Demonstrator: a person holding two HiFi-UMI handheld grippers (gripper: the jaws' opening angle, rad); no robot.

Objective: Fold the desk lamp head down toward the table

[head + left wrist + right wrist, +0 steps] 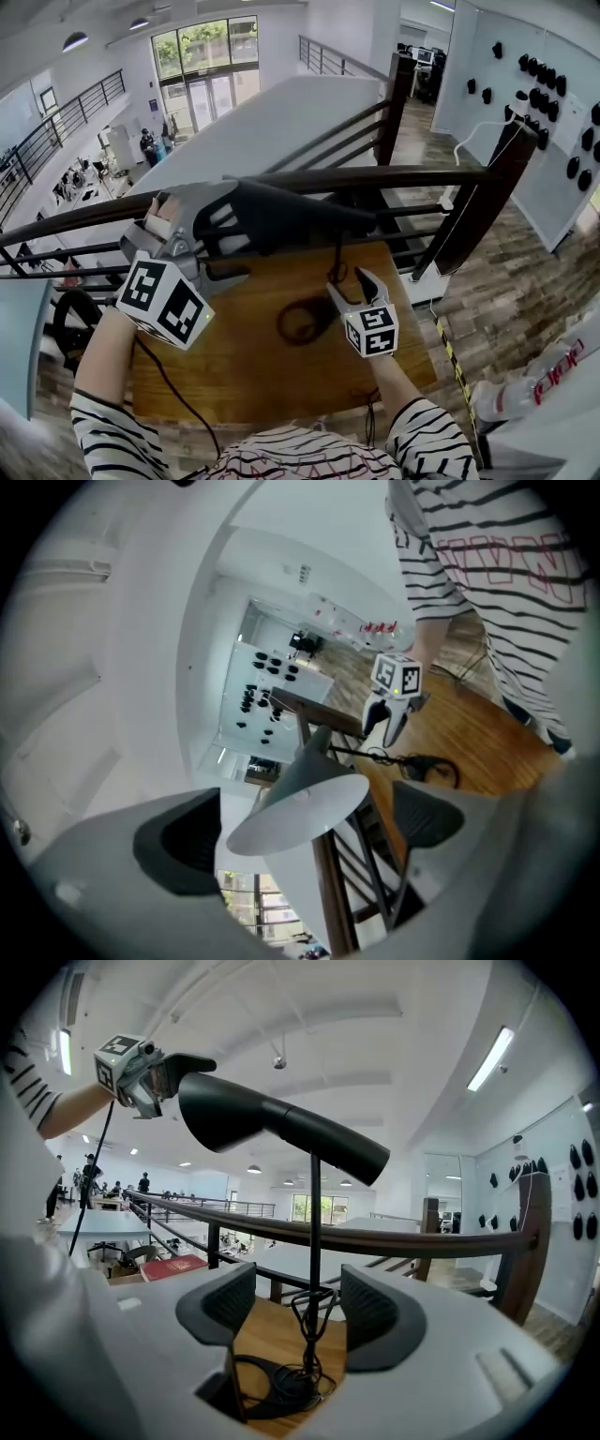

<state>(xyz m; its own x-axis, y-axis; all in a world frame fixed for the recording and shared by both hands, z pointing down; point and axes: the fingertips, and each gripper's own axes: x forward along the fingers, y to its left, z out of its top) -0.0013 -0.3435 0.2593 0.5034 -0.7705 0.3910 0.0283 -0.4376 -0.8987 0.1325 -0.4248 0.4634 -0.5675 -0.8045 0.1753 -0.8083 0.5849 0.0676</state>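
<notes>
The left gripper [199, 232] is wide open at the big round mouth of the black lamp head [281, 217], not squeezing it. The head is a long cone lying almost flat on top of a thin pole [315, 1232], with its round base [305, 321] on the wooden table [244, 375]. The right gripper [349, 284] is open too, and the pole shows between its jaws.

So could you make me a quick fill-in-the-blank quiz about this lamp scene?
1. The lamp's base sits on a ____ table.
2. The lamp's head is coloured ____.
3. The lamp's thin pole stands between the jaws of the right hand-held gripper, which are ____ and not clamped on it.
4. The person's sleeves are ____.

Missing words: wooden; black; open; striped.
</notes>
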